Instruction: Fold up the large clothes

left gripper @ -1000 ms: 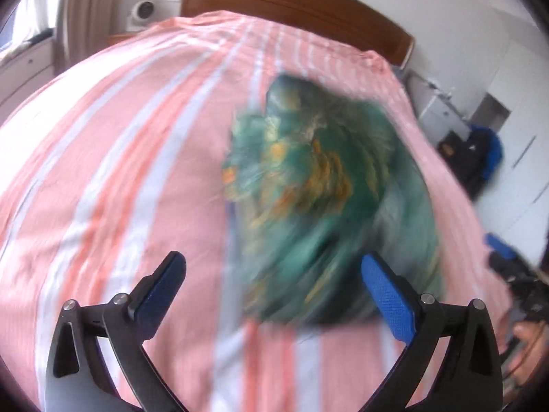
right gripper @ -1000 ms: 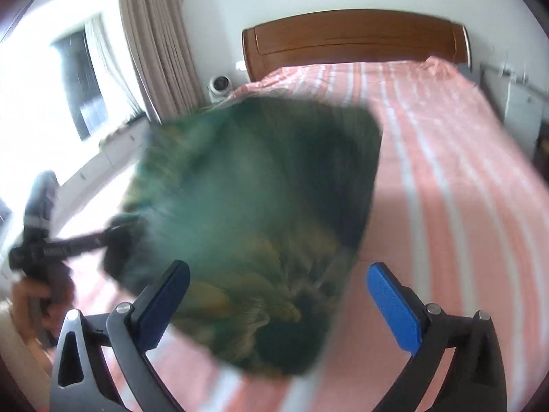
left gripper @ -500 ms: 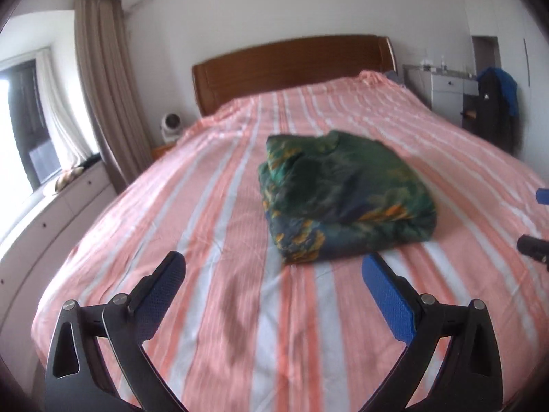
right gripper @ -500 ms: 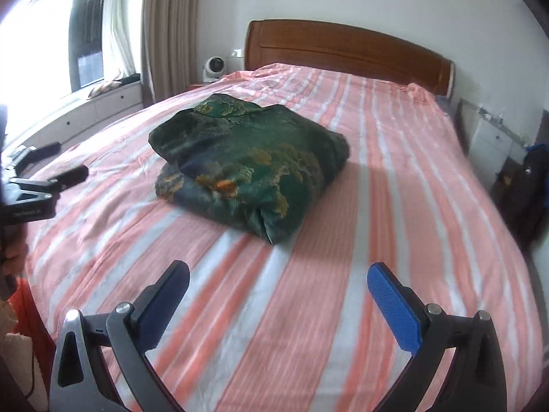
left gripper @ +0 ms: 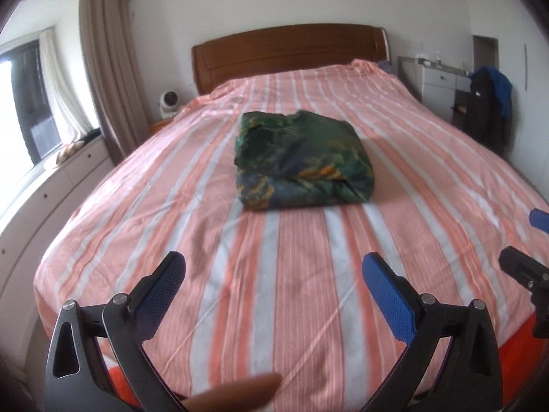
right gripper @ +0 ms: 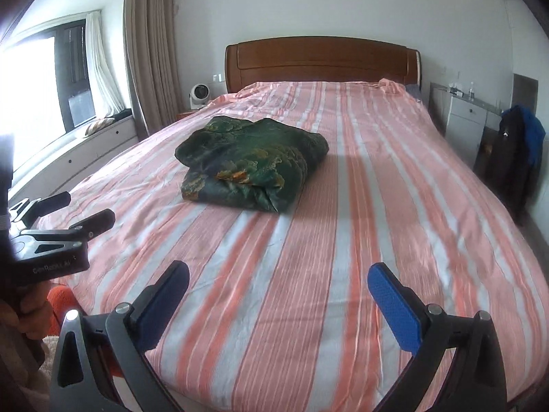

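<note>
A dark green garment with orange and gold print (left gripper: pixel 302 161) lies folded into a thick square bundle in the middle of the pink-and-white striped bed (left gripper: pixel 274 292). It also shows in the right wrist view (right gripper: pixel 250 164). My left gripper (left gripper: pixel 274 285) is open and empty, well back from the bundle near the foot of the bed. My right gripper (right gripper: pixel 278 295) is open and empty, also near the foot. The left gripper shows at the left edge of the right wrist view (right gripper: pixel 65 213).
A wooden headboard (left gripper: pixel 291 51) stands at the far end. A white fan (left gripper: pixel 168 103) sits on the left nightstand. A window bench (right gripper: pixel 85 144) runs along the left. A white cabinet (right gripper: pixel 466 116) and a chair with dark clothes (right gripper: pixel 514 151) stand on the right.
Both grippers have pulled back from the bundle toward the foot of the bed. The bundle, close and blurred a second ago, now lies still and farther away.
</note>
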`<state>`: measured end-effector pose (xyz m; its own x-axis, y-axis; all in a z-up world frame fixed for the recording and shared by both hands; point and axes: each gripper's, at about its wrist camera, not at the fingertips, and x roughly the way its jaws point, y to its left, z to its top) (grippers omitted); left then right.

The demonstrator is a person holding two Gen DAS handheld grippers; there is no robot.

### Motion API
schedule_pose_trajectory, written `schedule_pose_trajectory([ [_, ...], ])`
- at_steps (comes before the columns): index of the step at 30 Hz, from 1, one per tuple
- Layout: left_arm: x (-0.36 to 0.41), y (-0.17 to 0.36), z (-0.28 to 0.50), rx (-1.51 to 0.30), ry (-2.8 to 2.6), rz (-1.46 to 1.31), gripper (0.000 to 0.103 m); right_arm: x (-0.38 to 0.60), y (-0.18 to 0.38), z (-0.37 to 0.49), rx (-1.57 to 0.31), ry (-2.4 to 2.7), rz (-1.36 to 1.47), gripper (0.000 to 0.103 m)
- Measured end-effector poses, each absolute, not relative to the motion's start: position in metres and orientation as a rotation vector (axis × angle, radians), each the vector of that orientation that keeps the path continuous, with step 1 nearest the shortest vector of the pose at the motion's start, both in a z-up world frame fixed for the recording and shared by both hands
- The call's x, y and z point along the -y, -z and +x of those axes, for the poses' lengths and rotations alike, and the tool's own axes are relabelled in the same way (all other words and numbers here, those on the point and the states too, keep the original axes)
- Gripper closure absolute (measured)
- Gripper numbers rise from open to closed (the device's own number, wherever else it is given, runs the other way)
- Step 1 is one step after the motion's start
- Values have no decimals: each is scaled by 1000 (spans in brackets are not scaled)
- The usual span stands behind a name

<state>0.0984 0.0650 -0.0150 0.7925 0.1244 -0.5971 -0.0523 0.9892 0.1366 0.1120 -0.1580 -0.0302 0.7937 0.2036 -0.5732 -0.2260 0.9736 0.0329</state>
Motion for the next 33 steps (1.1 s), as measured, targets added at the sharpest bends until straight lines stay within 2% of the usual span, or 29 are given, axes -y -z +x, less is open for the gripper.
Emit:
schedule_pose_trajectory([
  [7,-63,14,76,-703,-57,85,0,148,41,90,-674,-225,-51,0],
  [15,-83,16,49,-757,-47,108,0,130,25,62,-678,-224,-125,0],
  [22,-71,5,31,-750,-7,93,0,131,21,41,-695,-226,-117,0],
  [33,-58,-2,46,-781,7,112,0,131,17,36,-682,-233,-89,0],
])
